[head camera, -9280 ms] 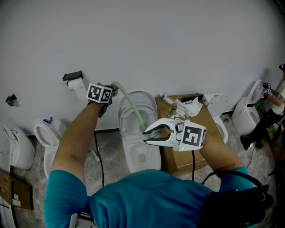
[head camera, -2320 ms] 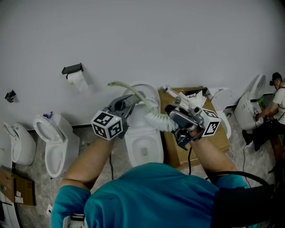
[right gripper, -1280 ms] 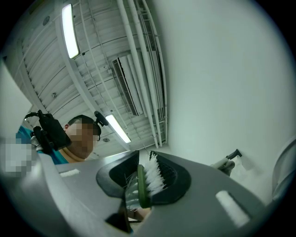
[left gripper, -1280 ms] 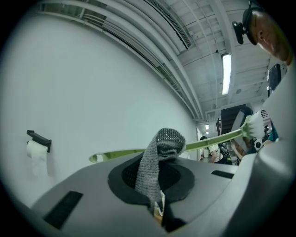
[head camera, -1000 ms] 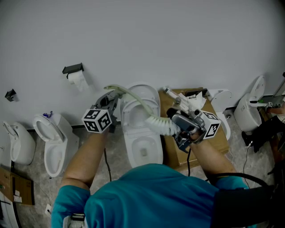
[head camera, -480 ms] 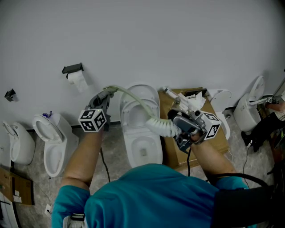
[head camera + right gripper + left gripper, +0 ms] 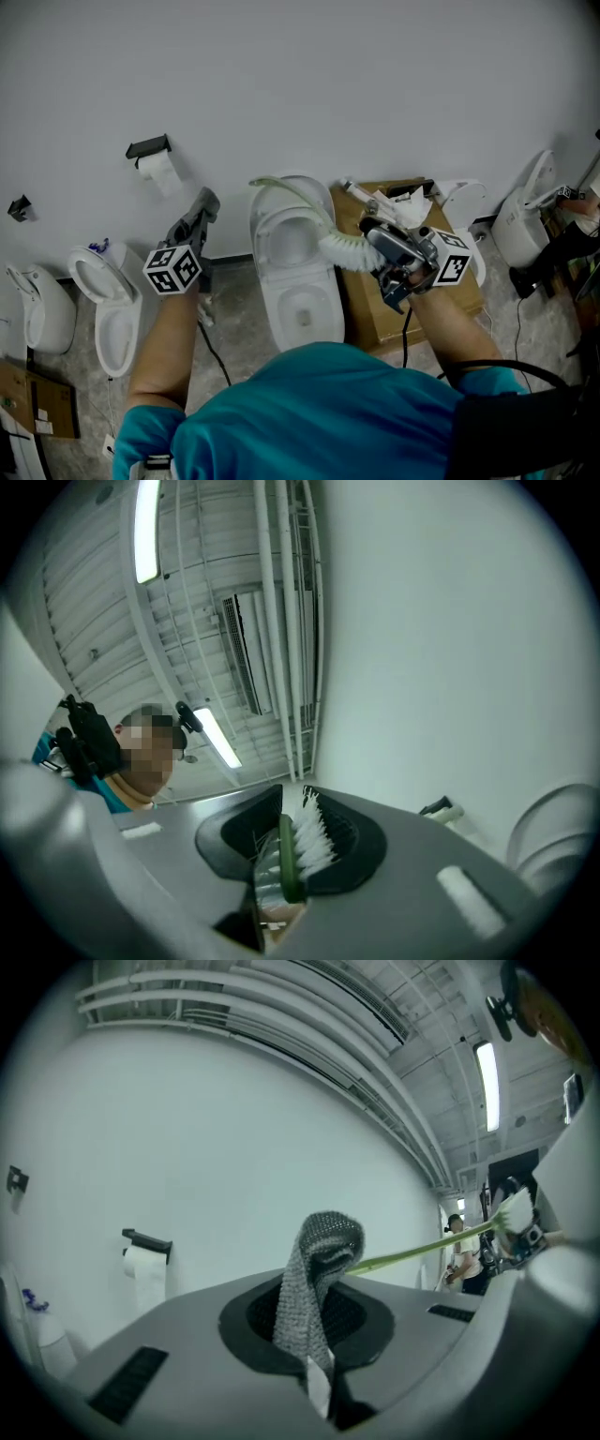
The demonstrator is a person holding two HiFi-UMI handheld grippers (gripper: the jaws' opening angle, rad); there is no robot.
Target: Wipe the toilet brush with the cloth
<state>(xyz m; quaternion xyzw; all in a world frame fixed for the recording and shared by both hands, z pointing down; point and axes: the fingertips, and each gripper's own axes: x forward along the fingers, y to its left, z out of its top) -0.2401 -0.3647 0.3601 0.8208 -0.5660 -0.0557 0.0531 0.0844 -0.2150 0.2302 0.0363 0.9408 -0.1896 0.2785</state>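
Note:
In the head view my right gripper [image 7: 373, 240] is shut on the toilet brush at its white bristle head [image 7: 341, 251]. The brush's pale green handle [image 7: 292, 199] arcs up and left over the toilet bowl, its end free in the air. In the right gripper view the bristles [image 7: 310, 833] and green spine sit between the jaws. My left gripper [image 7: 206, 200] is out to the left of the handle's end, apart from it. It is shut on a grey knit cloth [image 7: 315, 1283], which stands up from the jaws, with the green handle [image 7: 422, 1247] off to the right.
A white toilet [image 7: 291, 281] stands below the brush. A cardboard box [image 7: 375, 314] with small items on top is on its right. A toilet roll on a holder [image 7: 157, 169] hangs on the wall at the left. More toilets [image 7: 105, 305] [image 7: 518, 236] stand at both sides.
My left gripper has slid left along the handle with the cloth, come off its end and dropped a little. The right gripper with the brush has shifted slightly right.

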